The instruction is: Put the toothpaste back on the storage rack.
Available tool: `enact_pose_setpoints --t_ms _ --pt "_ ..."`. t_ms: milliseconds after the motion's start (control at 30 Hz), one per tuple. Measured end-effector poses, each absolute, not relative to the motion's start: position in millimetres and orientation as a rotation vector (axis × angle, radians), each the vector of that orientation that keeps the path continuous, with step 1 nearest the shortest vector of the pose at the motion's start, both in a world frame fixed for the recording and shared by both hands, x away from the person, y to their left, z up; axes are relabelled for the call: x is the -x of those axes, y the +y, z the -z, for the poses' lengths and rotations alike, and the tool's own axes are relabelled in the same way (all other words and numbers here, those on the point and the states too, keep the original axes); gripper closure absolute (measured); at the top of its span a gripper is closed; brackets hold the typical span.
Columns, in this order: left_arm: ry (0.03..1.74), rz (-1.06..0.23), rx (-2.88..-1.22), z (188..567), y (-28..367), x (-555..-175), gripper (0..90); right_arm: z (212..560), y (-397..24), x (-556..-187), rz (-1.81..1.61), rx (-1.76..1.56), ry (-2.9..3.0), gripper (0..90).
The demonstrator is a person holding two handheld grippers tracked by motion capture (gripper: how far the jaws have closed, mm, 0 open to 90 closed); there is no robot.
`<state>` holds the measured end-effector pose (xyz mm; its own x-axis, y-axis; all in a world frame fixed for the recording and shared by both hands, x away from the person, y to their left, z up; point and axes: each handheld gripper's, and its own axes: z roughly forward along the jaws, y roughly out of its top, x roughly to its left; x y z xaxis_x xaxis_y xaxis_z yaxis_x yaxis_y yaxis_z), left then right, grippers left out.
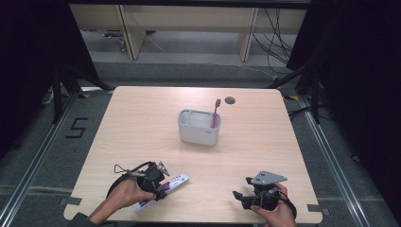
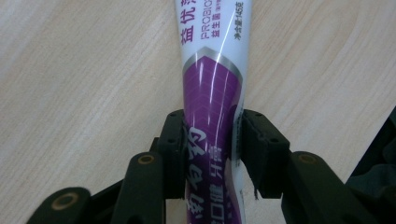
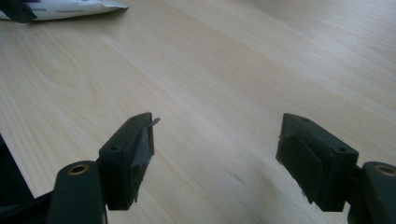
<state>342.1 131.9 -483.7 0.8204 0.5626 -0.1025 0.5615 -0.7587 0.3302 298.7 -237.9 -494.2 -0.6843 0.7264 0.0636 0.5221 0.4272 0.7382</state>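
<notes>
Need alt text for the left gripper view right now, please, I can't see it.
The left gripper's two black jaws are closed on a purple-and-white toothpaste tube printed with Chinese text, which lies on the light wooden table and runs up past the top edge.

bare tabletop [image 1: 142, 127] — white holder [image 1: 198, 127] mid-table

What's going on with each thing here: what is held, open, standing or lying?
Toothpaste tube: lying on the table, pinched between the left gripper's fingers.
Left gripper: shut on the tube.
Right gripper: open, holding nothing.
Toothbrush: standing, leaning in the holder.
Holder: upright at mid-table.
</notes>
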Motion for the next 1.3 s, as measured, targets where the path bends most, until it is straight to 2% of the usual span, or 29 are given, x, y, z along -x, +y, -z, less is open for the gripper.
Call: enact_pose_setpoints --t_ms 133,200,967,1300 --pt "0.836 0.008 -2.667 483.7 130.0 -341.4 65.1 493.9 -237.3 -297.6 -1.114 -1.115 2.425 28.0" --pt "0.826 0.008 -2.664 484.0 128.2 -339.7 72.2 493.9 -237.3 -297.7 -1.113 -1.11 2.425 28.0" --pt "0.744 -0.081 -2.695 482.6 128.4 -340.0 74.3 494.4 -238.5 -299.4 -1.109 -1.082 2.422 28.1" --pt "0.733 -0.147 -2.636 469.7 136.1 -346.3 74.6 494.3 -238.8 -299.4 -1.106 -1.092 2.419 28.1"
